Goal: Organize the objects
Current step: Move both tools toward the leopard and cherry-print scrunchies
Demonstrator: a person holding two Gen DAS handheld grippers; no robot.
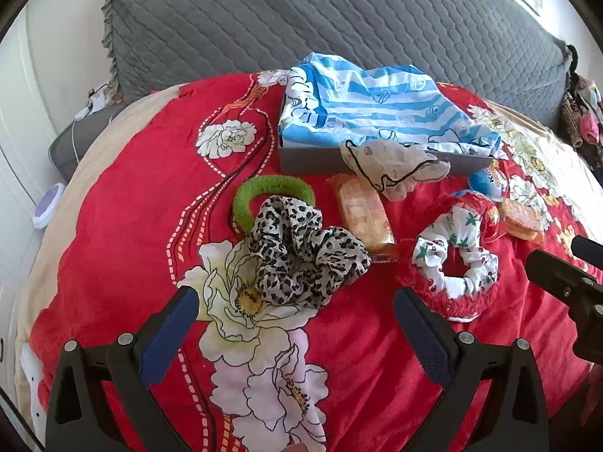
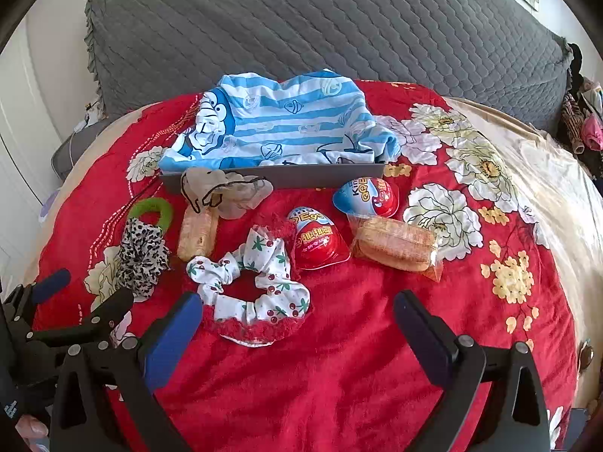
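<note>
On the red flowered bedspread my left gripper stands open just short of a leopard-print scrunchie, which overlaps a green hair ring. My right gripper is open too, right in front of a cherry-print scrunchie lying on a red fuzzy one. Behind these lie two chocolate eggs and two wrapped cakes. A sheer beige scrunchie hangs over the front wall of a grey box filled with blue-striped cloth. Nothing is held.
A grey quilted pillow lies behind the box. The bed's left edge drops to a white wall and a cable. Clothes are piled at the far right. Each gripper shows at the edge of the other's view.
</note>
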